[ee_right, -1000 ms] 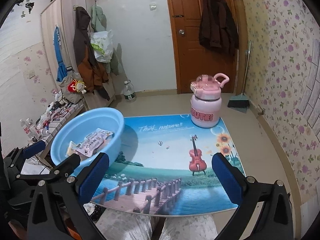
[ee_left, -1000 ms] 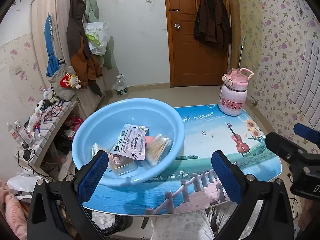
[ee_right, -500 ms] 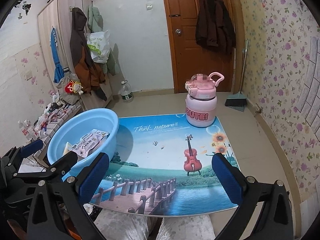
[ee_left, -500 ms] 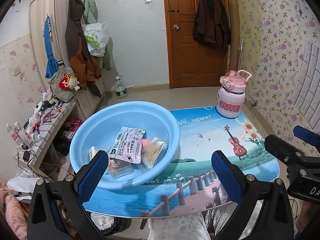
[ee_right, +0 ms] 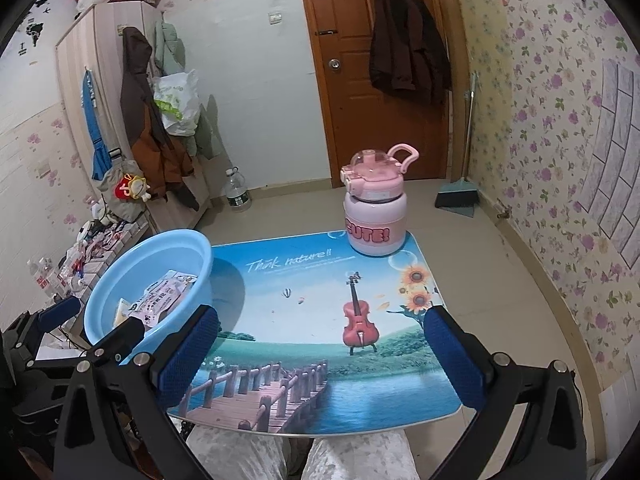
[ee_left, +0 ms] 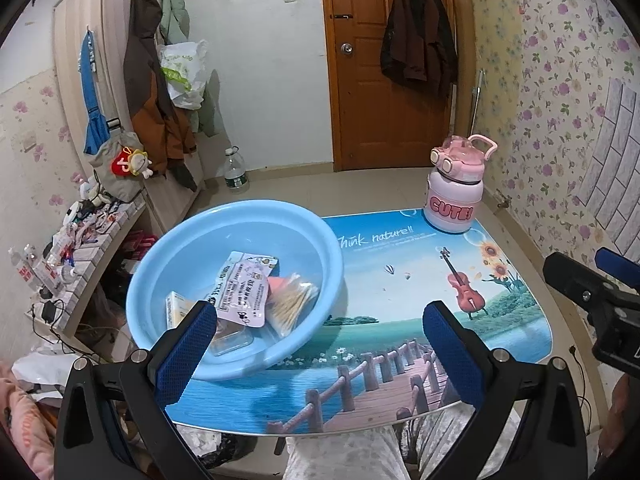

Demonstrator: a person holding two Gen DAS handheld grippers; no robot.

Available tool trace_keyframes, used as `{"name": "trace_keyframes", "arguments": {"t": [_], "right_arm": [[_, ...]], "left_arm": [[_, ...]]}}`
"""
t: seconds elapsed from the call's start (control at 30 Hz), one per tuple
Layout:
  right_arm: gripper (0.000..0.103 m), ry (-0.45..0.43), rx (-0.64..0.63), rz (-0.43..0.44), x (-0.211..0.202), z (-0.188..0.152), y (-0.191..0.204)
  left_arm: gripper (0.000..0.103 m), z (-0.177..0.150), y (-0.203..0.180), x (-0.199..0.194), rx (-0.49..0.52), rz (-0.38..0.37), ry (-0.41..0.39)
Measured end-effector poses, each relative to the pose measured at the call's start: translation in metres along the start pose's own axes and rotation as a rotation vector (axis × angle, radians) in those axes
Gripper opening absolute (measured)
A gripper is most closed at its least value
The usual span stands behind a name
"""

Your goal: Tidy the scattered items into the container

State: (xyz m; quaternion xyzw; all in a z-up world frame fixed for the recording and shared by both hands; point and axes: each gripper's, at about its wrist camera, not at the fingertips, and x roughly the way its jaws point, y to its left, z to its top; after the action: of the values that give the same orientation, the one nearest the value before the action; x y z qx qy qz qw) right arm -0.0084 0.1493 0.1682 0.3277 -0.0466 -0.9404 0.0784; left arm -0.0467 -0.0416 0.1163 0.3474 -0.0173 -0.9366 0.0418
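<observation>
Beside blue basin (ee_left: 240, 236) holding packets, both grippers' jaws wide, empty; desk (ee_right: 304, 280) cleared but pink bottle (ee_right: 374, 216); tidying seemingly done

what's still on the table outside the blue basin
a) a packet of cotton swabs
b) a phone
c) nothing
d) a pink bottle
d: the pink bottle stands at the table's far edge, apart from the basin; the cotton swabs already lie inside the basin.
</observation>
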Motion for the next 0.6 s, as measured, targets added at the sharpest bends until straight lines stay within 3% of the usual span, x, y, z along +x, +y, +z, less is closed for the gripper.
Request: {"name": "trace_keyframes", "arguments": {"t": [0.6], "right_arm": [[0.103,0.042,0.017,-0.015,0.011,-0.002,-0.012]], "left_arm": [[0.103,0.004,-0.010,0.011,0.007,0.007,0.026]]}}
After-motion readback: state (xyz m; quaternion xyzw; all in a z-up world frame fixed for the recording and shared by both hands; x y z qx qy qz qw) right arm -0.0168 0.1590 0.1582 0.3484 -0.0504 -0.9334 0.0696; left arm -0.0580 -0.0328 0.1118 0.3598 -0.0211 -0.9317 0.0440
